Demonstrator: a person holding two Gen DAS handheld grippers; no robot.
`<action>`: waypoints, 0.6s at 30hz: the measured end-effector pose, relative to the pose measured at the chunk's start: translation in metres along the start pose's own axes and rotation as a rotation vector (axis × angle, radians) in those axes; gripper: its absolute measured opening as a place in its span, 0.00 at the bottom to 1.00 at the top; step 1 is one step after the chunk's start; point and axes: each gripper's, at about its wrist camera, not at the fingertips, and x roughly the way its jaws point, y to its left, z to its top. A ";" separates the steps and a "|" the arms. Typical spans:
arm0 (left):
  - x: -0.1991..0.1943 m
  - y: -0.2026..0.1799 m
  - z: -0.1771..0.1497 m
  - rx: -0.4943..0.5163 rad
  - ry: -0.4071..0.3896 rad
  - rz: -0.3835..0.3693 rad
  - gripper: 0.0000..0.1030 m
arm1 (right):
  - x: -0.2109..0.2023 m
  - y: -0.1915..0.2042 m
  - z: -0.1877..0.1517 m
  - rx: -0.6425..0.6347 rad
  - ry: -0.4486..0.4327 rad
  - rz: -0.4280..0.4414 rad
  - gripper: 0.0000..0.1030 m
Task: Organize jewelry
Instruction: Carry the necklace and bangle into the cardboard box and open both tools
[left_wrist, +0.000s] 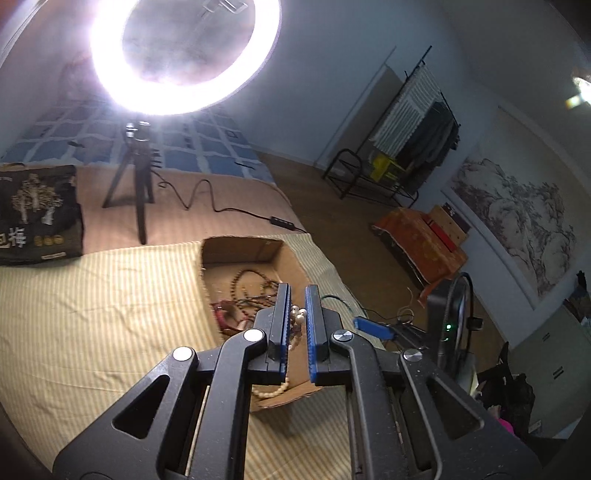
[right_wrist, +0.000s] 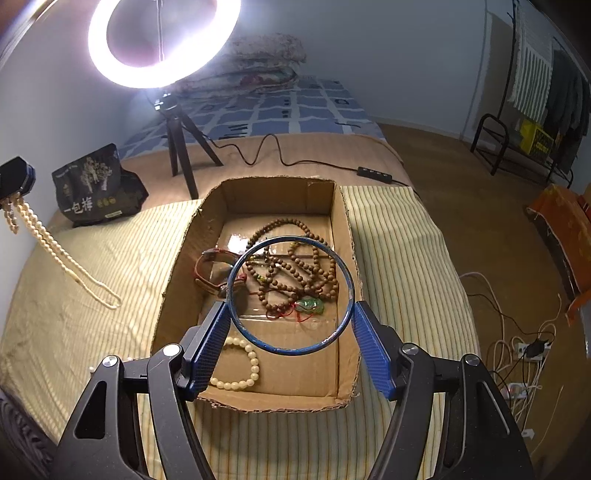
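Note:
A shallow cardboard box (right_wrist: 343, 221) lies on the striped bed cover. In it are brown wooden bead strands (right_wrist: 291, 269), a red-brown strap piece (right_wrist: 214, 266), a green pendant on red cord (right_wrist: 309, 305) and a cream bead bracelet (right_wrist: 242, 369). My right gripper (right_wrist: 291, 325) is shut on a thin blue bangle (right_wrist: 236, 266) and holds it above the box. My left gripper (left_wrist: 296, 314) is shut on a cream pearl necklace (left_wrist: 297, 318), which also shows hanging at the left of the right wrist view (right_wrist: 55, 247), its lower loop resting on the cover. The box also shows in the left wrist view (left_wrist: 240, 251).
A lit ring light on a small tripod (right_wrist: 181, 147) stands behind the box, its cable and switch (right_wrist: 373, 173) trailing right. A black snack bag (right_wrist: 96, 184) lies at back left. The bed edge drops to a wooden floor with cables (right_wrist: 517, 350) on the right.

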 end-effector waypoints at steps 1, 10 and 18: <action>0.005 -0.003 -0.001 0.003 0.005 -0.004 0.05 | 0.001 -0.001 -0.001 0.000 0.004 0.002 0.65; 0.052 -0.011 -0.004 0.034 0.070 0.037 0.05 | 0.017 -0.010 -0.008 0.010 0.060 0.006 0.65; 0.090 0.004 -0.022 0.050 0.150 0.088 0.05 | 0.031 -0.012 -0.013 0.003 0.103 0.021 0.65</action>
